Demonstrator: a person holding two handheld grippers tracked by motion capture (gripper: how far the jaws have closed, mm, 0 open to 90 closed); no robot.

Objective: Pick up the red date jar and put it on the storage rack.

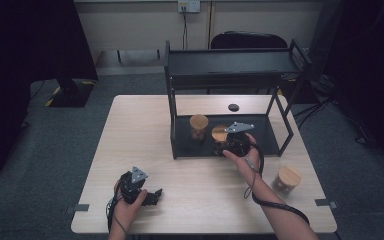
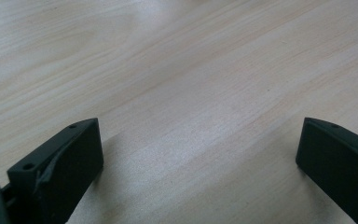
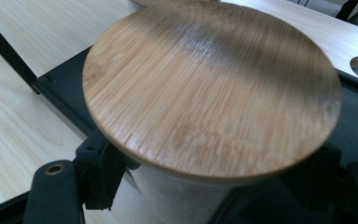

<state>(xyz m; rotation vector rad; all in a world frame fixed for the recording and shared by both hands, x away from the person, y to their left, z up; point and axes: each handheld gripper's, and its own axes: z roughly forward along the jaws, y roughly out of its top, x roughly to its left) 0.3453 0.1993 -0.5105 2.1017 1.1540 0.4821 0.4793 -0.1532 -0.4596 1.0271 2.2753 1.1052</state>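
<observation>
Right gripper (image 1: 228, 144) clamped on the body of a bamboo-lidded jar (image 3: 212, 93) below its lid, rigid, probably smooth and breakable; left gripper (image 1: 152, 196) jaws wide, empty.

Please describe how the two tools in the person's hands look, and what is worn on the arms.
Both tools are black. The left tool and the right tool each carry a grey three-cornered plate on top, and a black cable trails from each. The jaws are flat black blocks with small screw holes. The forearms are bare, without sleeves.
</observation>
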